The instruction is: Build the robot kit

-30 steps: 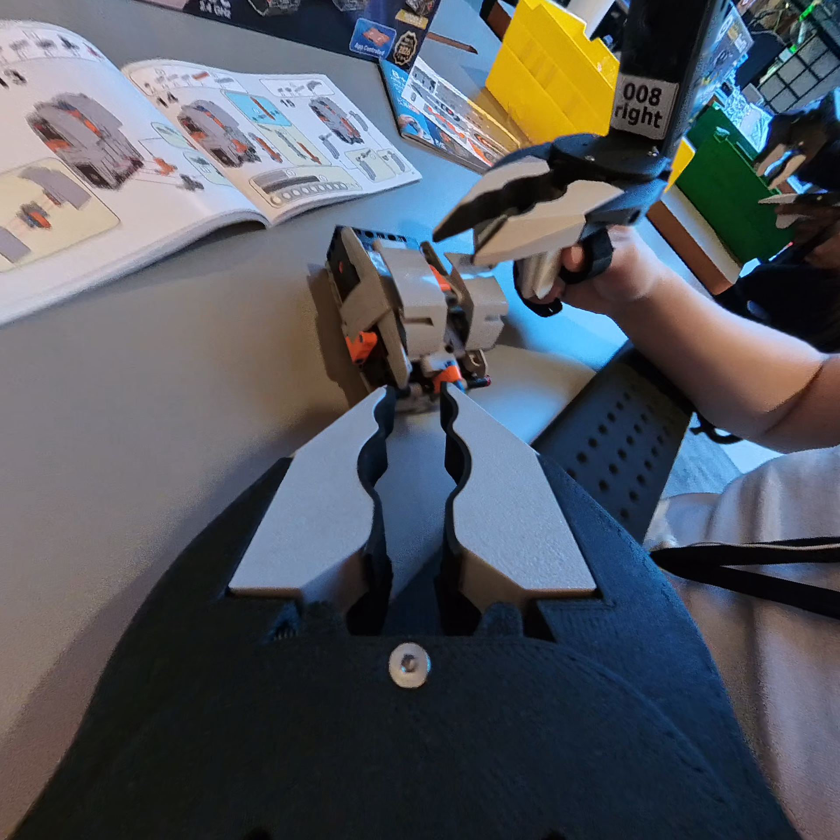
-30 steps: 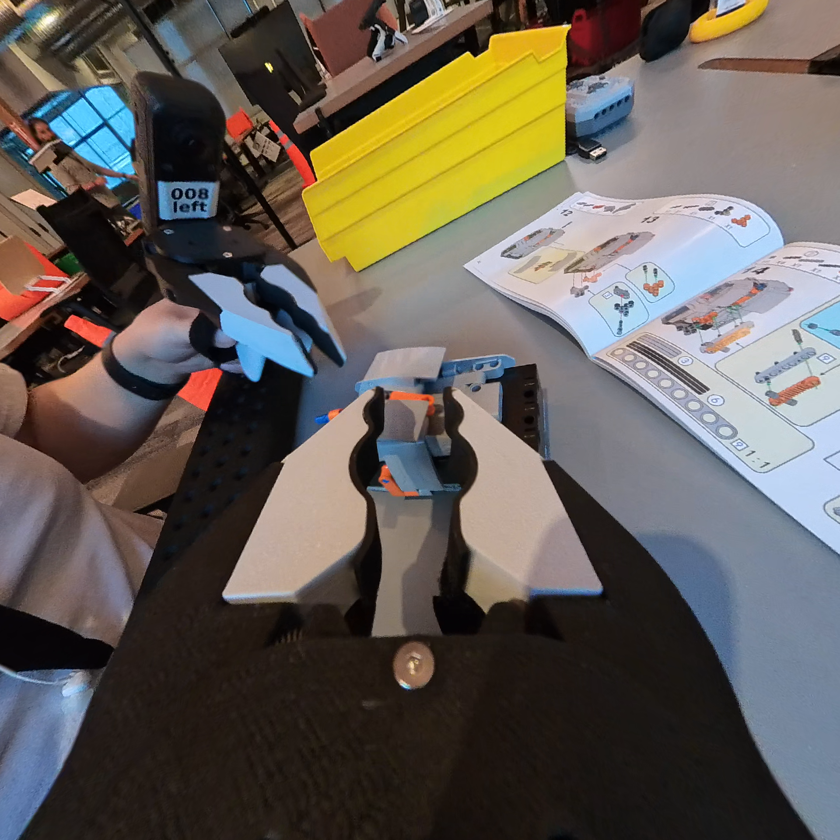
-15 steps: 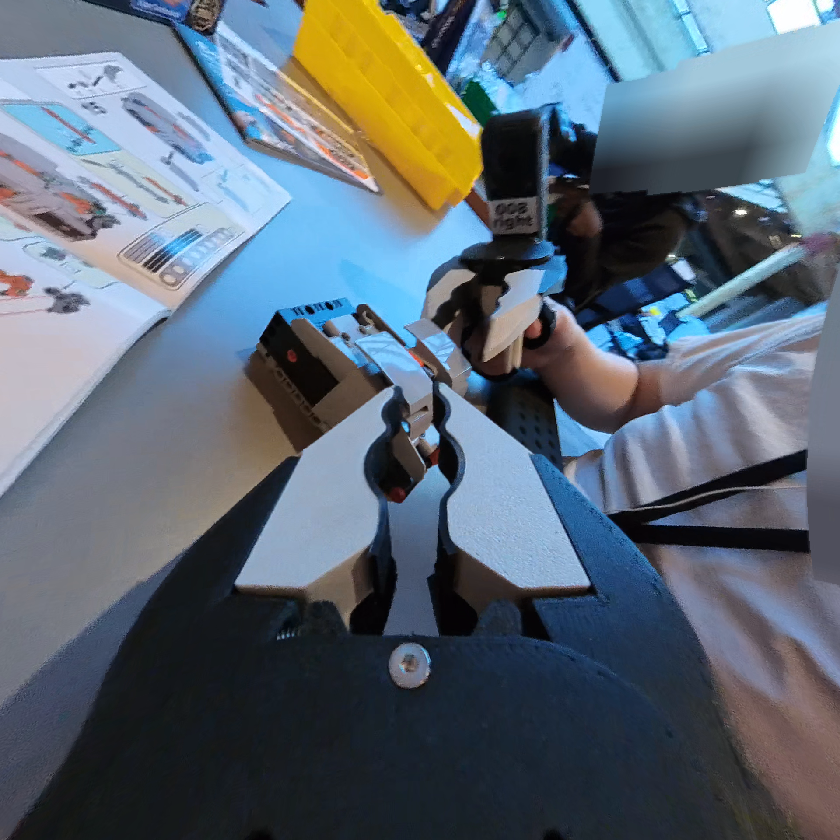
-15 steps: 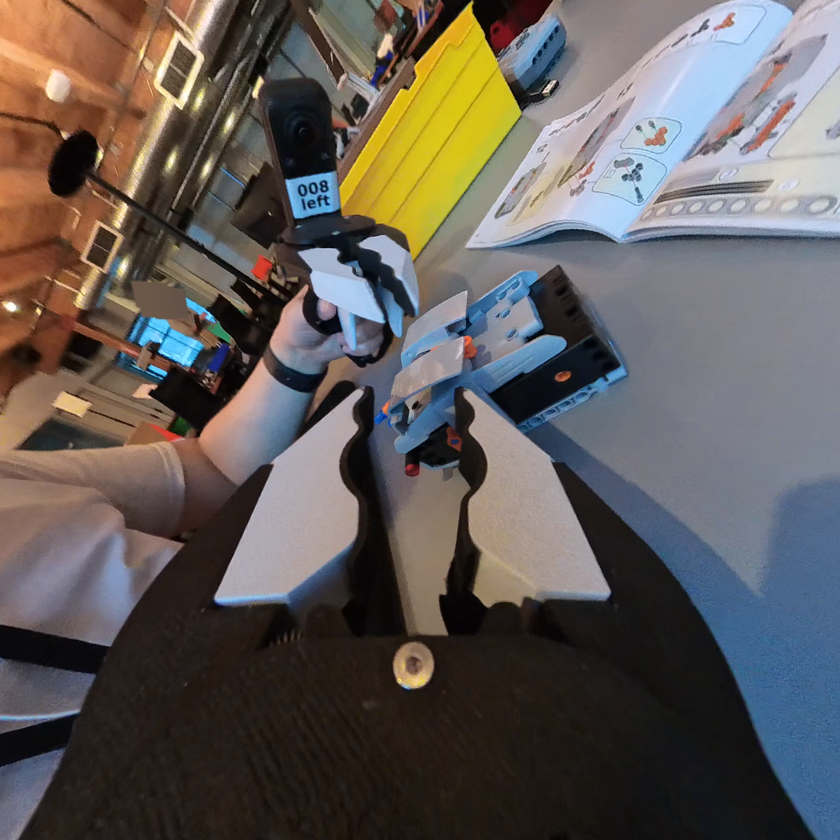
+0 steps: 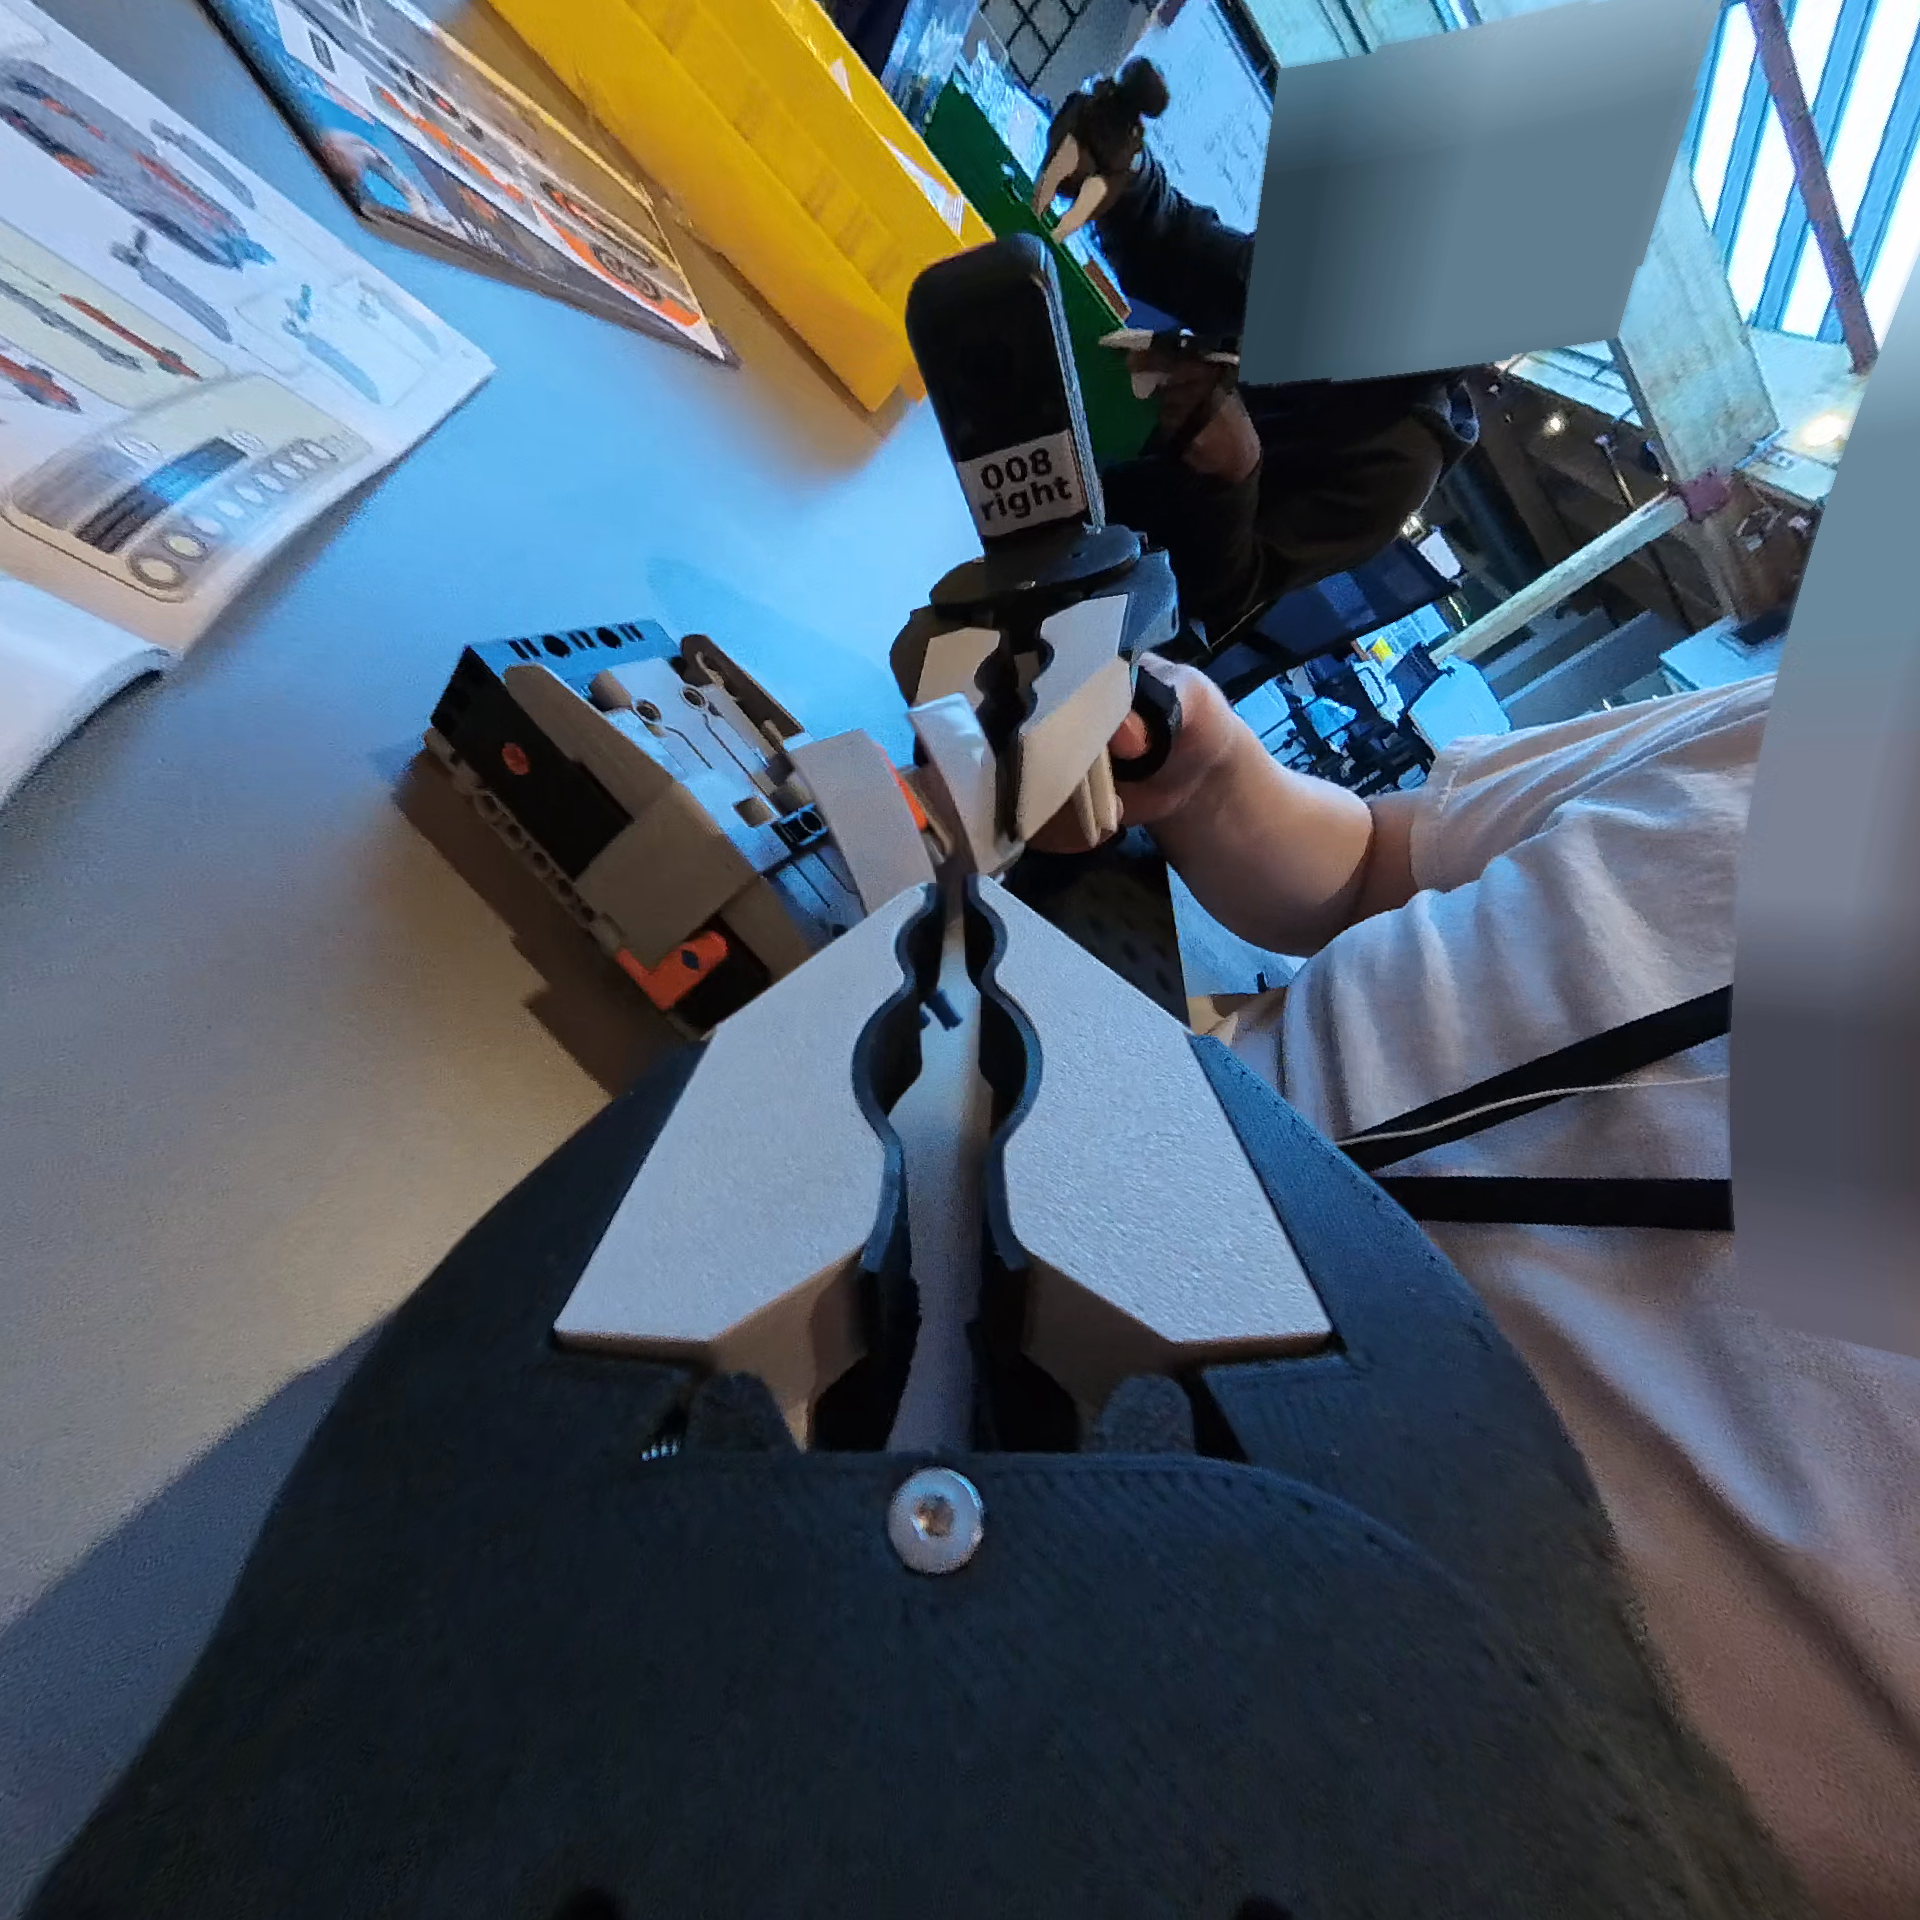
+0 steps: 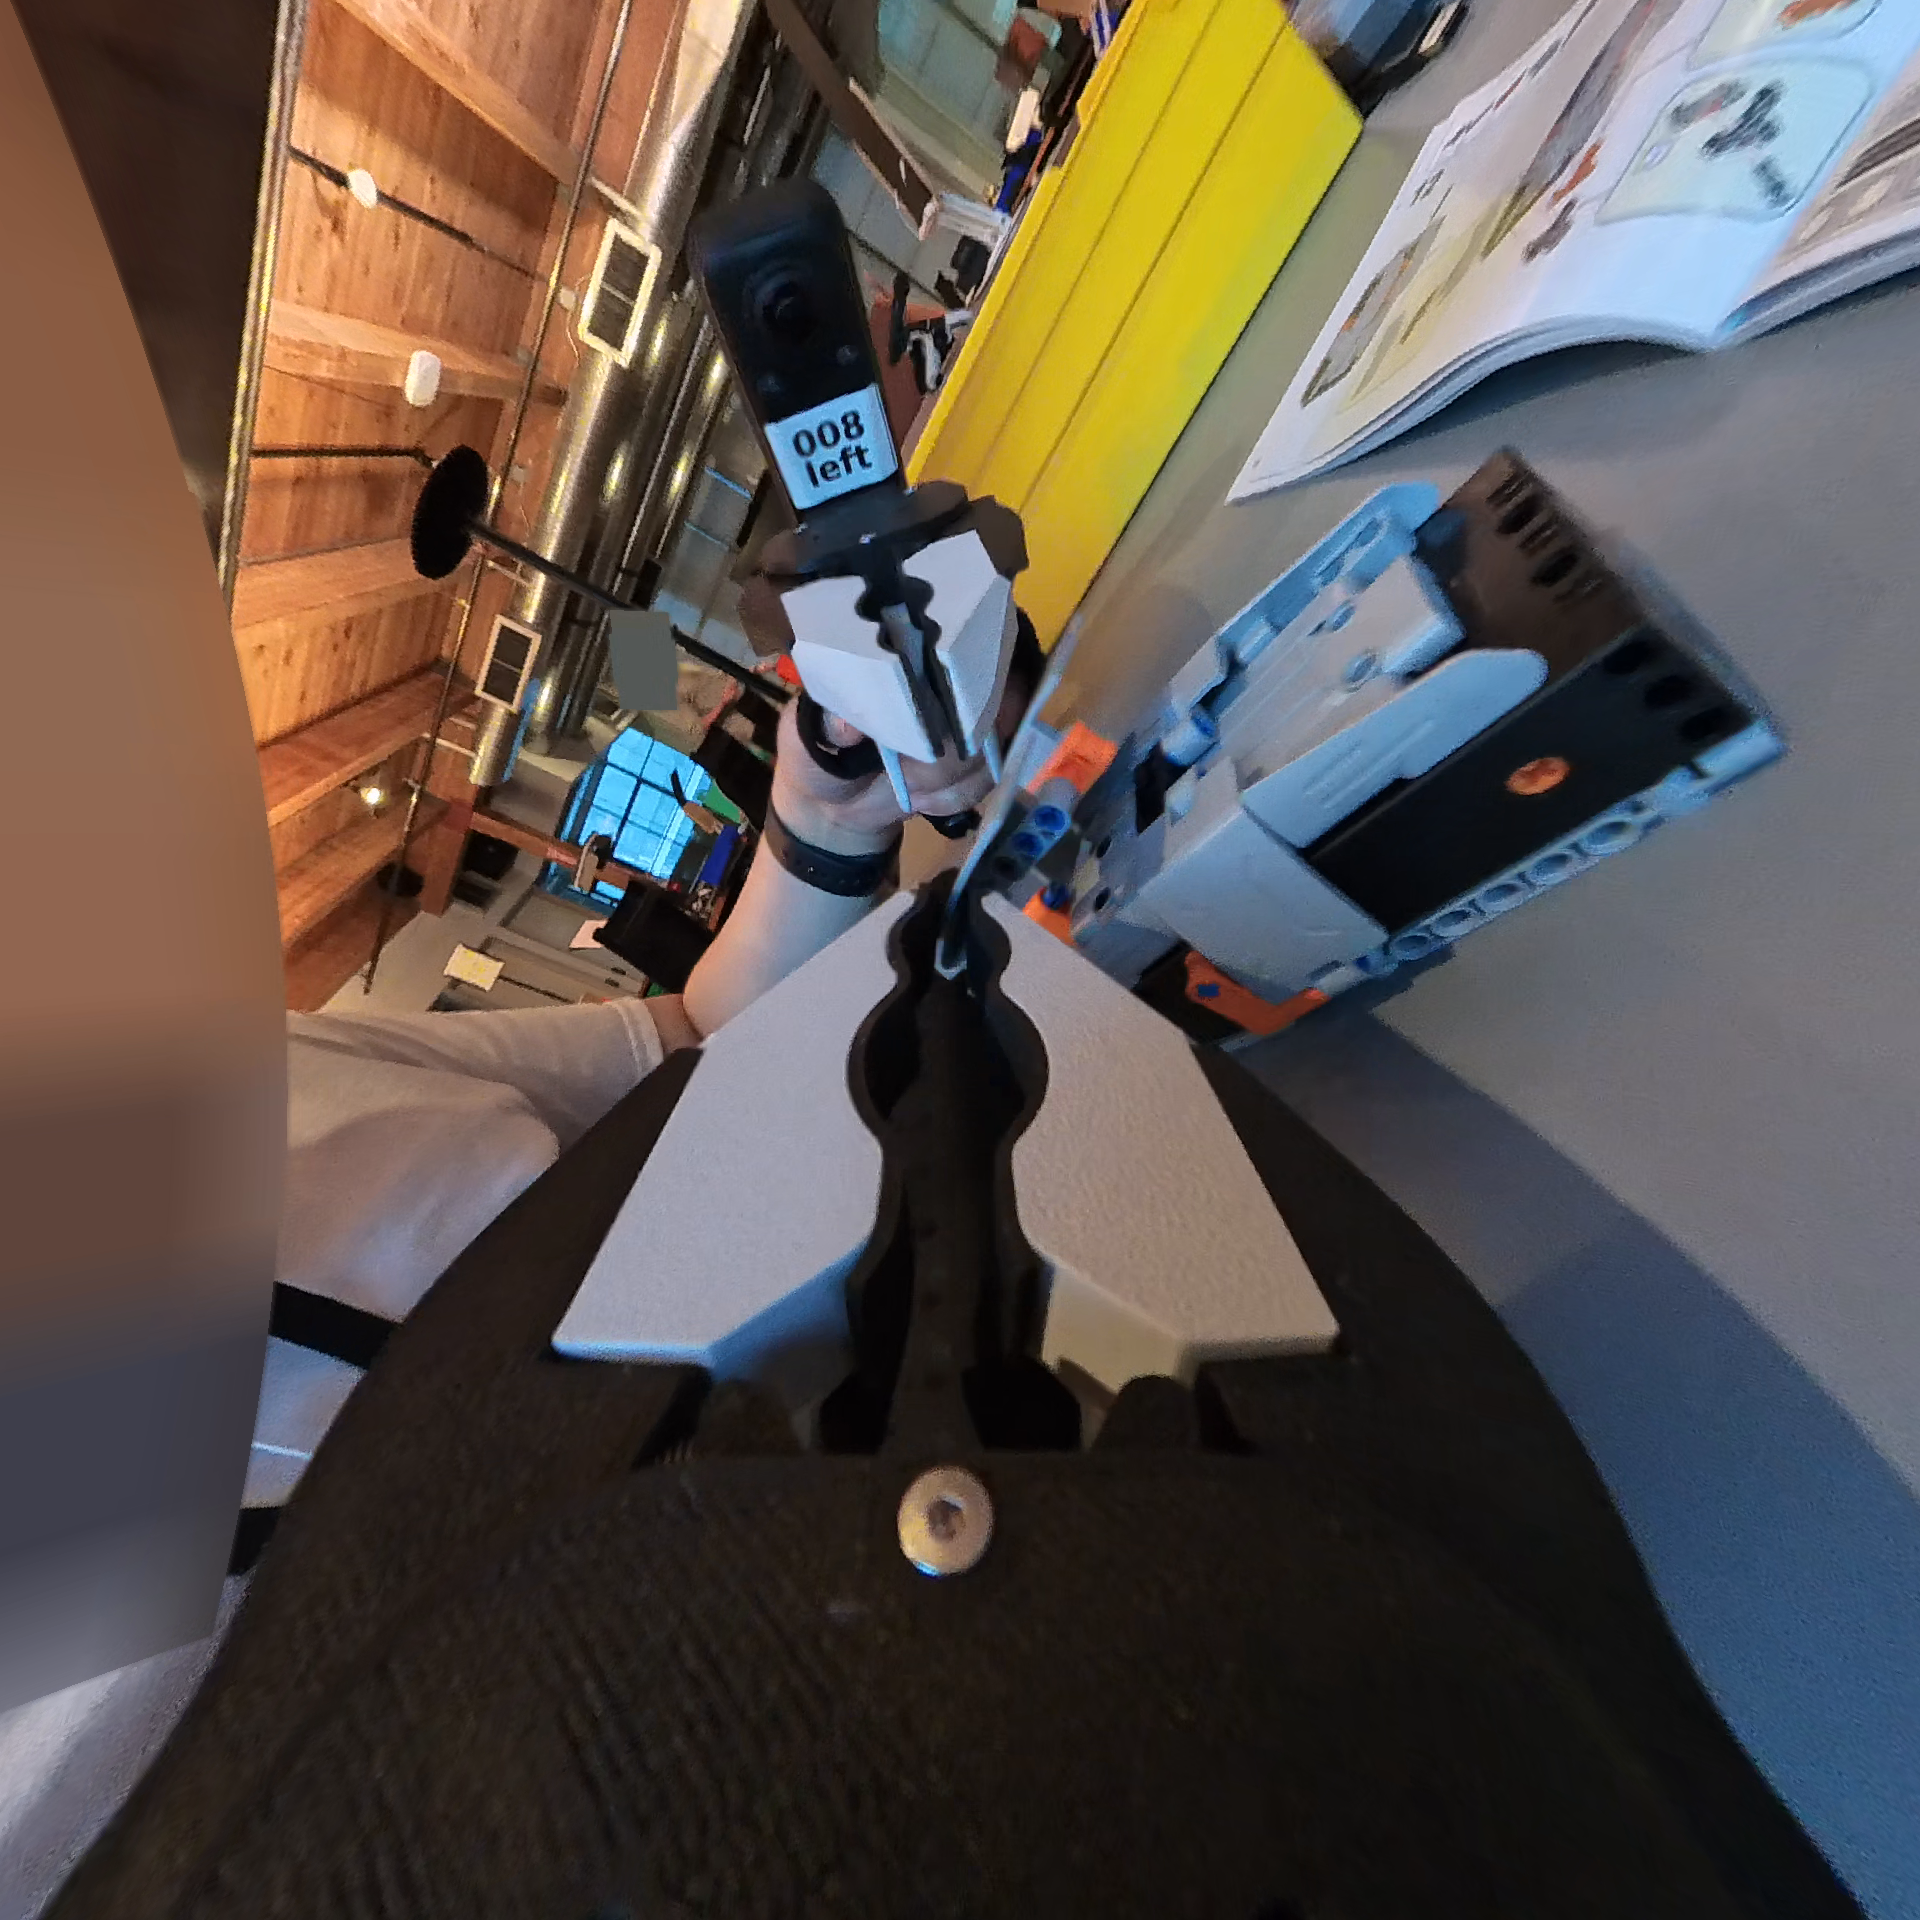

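Both tools clenched: my left tool (image 5: 951, 899) and right tool (image 6: 961, 920) each pinch a thin grey panel edge of the brick model (image 5: 665, 790), tilted on the desk (image 5: 260, 1091).

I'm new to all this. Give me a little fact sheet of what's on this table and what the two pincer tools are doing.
Surface: grey table
Main object: brick-built model, grey, black and orange, tilted on the table
Left gripper: nearly closed, pinching a thin grey panel at the model's end
Right gripper: nearly closed on that same panel's edge
Nearby: open instruction booklet, yellow bin, printed box
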